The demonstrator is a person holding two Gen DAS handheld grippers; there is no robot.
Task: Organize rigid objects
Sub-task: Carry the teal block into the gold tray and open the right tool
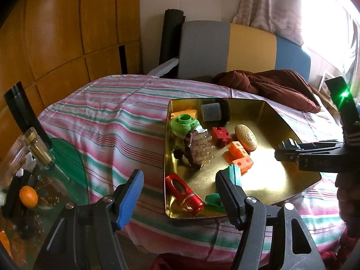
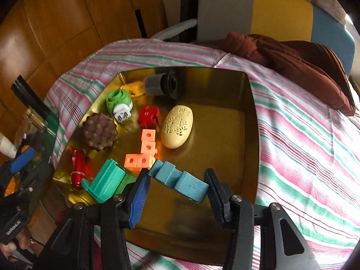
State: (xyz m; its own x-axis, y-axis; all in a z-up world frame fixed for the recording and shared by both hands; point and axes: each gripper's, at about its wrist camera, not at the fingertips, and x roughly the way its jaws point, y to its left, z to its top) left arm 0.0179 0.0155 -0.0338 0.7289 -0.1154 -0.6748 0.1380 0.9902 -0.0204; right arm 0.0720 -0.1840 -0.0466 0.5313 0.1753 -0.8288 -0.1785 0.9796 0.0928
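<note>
A gold metal tray (image 1: 276, 121) (image 2: 225, 117) lies on the striped bedspread. It holds a green plug toy (image 1: 183, 123) (image 2: 118, 100), a brown studded piece (image 1: 198, 149) (image 2: 100, 131), a red puzzle block (image 1: 220, 135) (image 2: 148, 115), a beige oval (image 1: 245, 137) (image 2: 177, 129), orange cubes (image 1: 239, 157) (image 2: 144, 155), a grey cylinder (image 1: 211, 111) (image 2: 157, 85), a red car (image 1: 184, 193) (image 2: 77, 166) and a teal clip (image 1: 234, 176) (image 2: 105, 183). My right gripper (image 2: 177, 186) (image 1: 285, 151) is shut on a blue foam block (image 2: 180, 178) above the tray. My left gripper (image 1: 180, 193) is open and empty at the tray's near left corner.
A brown quilt (image 1: 270, 85) (image 2: 292, 56) lies at the bed's far right, before a grey, yellow and blue headboard (image 1: 247, 45). A green glass side table (image 1: 65, 164) at the left carries a glass bottle (image 1: 38, 148) and an orange fruit (image 1: 28, 196). Wooden wardrobe panels (image 1: 67, 29) stand behind.
</note>
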